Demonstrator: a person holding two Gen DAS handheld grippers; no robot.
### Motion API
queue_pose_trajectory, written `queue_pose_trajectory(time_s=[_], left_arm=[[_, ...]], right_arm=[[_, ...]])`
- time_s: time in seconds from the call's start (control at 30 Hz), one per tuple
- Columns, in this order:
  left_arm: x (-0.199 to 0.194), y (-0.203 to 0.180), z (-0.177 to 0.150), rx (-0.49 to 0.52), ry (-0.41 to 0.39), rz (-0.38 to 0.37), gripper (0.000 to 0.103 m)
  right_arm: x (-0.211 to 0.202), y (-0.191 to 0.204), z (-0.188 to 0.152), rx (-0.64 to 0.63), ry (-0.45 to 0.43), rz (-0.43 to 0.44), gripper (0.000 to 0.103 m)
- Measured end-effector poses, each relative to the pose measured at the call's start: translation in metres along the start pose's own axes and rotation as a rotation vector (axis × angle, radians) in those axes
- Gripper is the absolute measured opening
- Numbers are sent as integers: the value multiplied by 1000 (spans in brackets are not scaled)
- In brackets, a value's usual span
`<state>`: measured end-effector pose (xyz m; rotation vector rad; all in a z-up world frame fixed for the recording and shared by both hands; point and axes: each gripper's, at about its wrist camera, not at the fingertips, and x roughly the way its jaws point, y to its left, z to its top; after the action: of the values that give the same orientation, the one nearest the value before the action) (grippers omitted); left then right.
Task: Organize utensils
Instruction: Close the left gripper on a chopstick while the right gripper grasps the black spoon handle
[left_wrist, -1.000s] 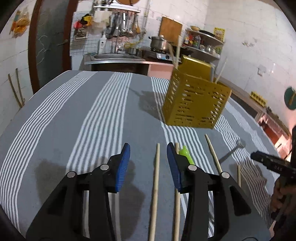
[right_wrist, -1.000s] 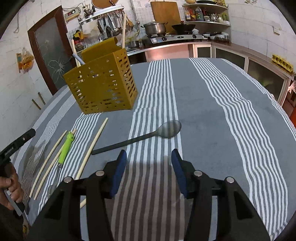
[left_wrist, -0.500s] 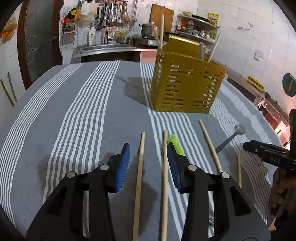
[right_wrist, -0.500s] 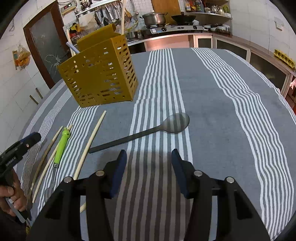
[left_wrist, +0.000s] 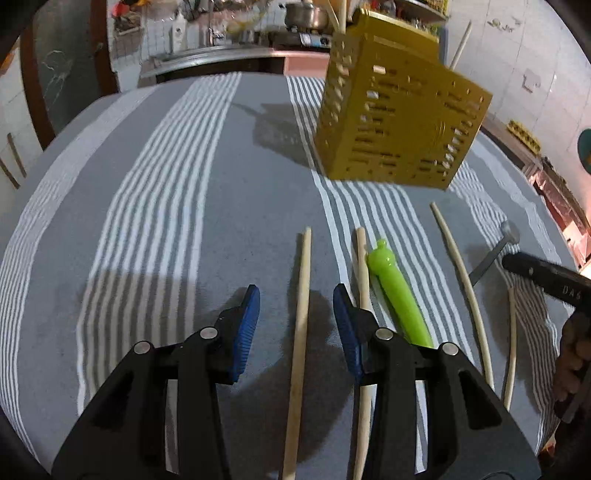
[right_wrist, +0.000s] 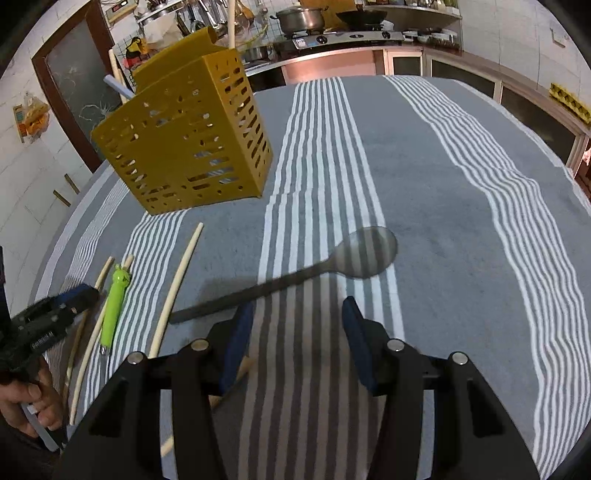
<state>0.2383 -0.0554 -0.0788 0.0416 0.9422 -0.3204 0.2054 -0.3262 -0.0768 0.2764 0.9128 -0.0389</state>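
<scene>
A yellow perforated utensil holder (left_wrist: 397, 122) stands on the striped cloth, with a few sticks in it; it also shows in the right wrist view (right_wrist: 184, 144). My left gripper (left_wrist: 296, 314) is open, low over the cloth, with a wooden chopstick (left_wrist: 301, 325) lying between its fingers. Beside it lie a second chopstick (left_wrist: 362, 266), a green-handled utensil (left_wrist: 395, 291) and more chopsticks (left_wrist: 460, 269). My right gripper (right_wrist: 297, 328) is open, just behind a dark metal spoon (right_wrist: 314, 273) that lies crosswise.
The grey striped tablecloth (right_wrist: 461, 206) covers a round table. A kitchen counter with a pot and stove (right_wrist: 332, 33) is behind. A dark door (right_wrist: 81, 92) is at the left. The table edge is near on the right (left_wrist: 554, 206).
My left gripper has moved forward and sideways, so one chopstick now lies between its fingers. The right gripper has moved a little closer to the spoon.
</scene>
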Motion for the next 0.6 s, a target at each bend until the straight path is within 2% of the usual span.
queue_pose_trajectory(time_s=[0.2,0.47,0.53,0.6], left_arm=[[11,5,13,-6,16,-10,40],[22,4,29,38,51,-18,40],[22,2,31,59,55,-12,40],[22,0,29,76,54,-4,40]], right_arm=[[15,-1,18,31,14,2,53],[39,6,46,-29,32,-74,54],[44,10,52,-71,32,-107,49],[46,10,56,-81,29,-113,37]])
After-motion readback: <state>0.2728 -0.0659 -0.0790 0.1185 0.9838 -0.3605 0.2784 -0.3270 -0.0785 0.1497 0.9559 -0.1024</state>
